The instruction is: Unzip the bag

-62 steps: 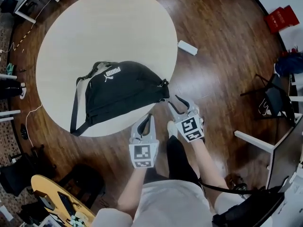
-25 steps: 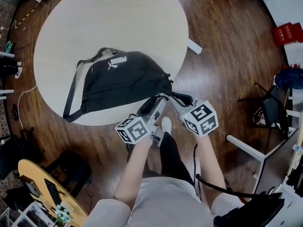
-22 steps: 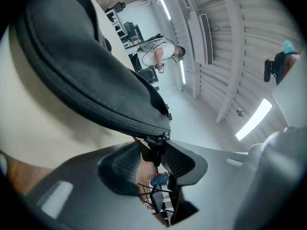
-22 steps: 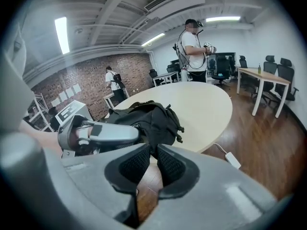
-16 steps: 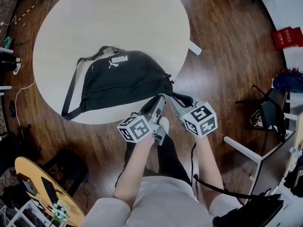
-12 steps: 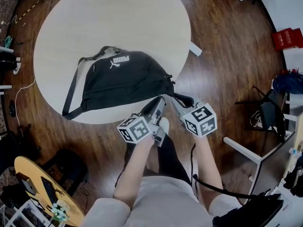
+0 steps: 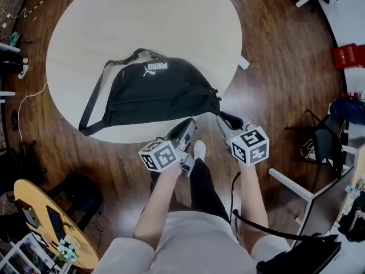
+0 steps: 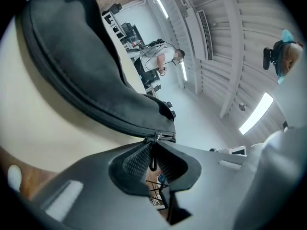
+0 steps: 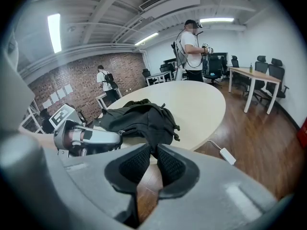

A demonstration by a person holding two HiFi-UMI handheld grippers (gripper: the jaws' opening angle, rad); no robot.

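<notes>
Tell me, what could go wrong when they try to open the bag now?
1. The left gripper has jaws that have just been closing on the thin zipper pull, pinched right at the tips; it might slip out when tugged.
2. The bag lies at the table's near edge, so a pull could drag it off.
3. The right gripper holds only the strap end; if that slips, the bag may bunch instead of unzipping.

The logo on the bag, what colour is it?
White: the logo stands out against the black bag. It shows best in the head view.
</notes>
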